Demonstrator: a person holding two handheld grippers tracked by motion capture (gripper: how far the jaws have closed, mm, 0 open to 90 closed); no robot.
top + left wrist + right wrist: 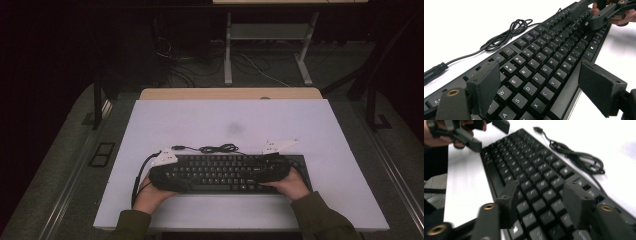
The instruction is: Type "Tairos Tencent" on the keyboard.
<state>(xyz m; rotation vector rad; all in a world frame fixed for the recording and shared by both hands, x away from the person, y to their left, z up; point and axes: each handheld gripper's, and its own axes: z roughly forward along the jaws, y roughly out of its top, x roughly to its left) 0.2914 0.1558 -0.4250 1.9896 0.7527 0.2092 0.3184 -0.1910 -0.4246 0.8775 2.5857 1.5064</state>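
Note:
A black keyboard point(225, 172) lies flat on the white tabletop point(230, 120) close to the person. Its black cable point(215, 148) is coiled just behind it, with the plug point(537, 129) lying loose on the table. My left gripper point(167, 175) hovers over the keyboard's left end. In the left gripper view its jaws point(544, 87) stand wide apart, one over the back rows and one past the front edge, pressing on nothing. My right gripper point(272, 170) is over the right end, and its jaws point(544, 205) are open above the keys.
The white top covers a wooden table whose far edge point(230, 93) shows. A faint grey smudge point(234, 128) marks the middle of the top. Beyond the table stand a metal desk frame point(265, 50) and loose floor cables point(190, 65).

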